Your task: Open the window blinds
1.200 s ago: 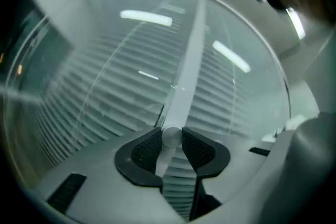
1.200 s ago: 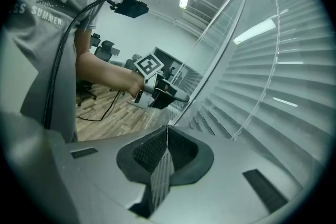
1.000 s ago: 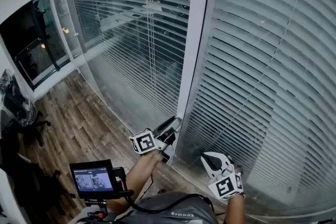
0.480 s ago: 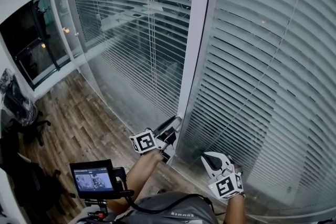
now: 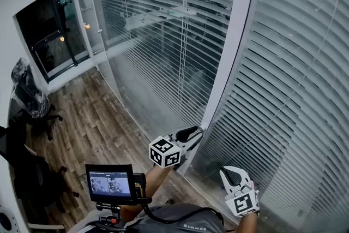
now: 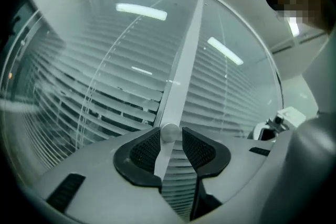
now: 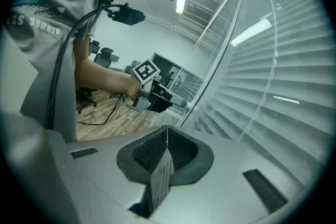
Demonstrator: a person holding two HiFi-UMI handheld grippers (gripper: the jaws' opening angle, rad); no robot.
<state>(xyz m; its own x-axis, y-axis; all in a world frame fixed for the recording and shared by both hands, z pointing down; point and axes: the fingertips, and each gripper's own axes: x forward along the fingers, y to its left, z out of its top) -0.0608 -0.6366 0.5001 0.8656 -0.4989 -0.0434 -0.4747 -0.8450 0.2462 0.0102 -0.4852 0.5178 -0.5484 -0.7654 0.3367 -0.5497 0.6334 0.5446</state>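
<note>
- Behind the glass (image 5: 126,93), left blinds (image 5: 163,57): slats tilted part open, and a desk shows through the gaps. Right blinds (image 5: 297,90) look close to shut.
- Post (image 5: 229,63) between the two panes carries the control.
- Left gripper (image 5: 193,132): level, nose against the post, clamped on the knob.
- Right gripper (image 5: 231,174): low by the right pane, clenched on nothing, idle.
- Knob (image 6: 169,131): small, round, metal, on the post, pinched between the left gripper's pads.
- My read: the turning step is under way. Left blinds partly open with more tilt to go; right blinds not started.
</note>
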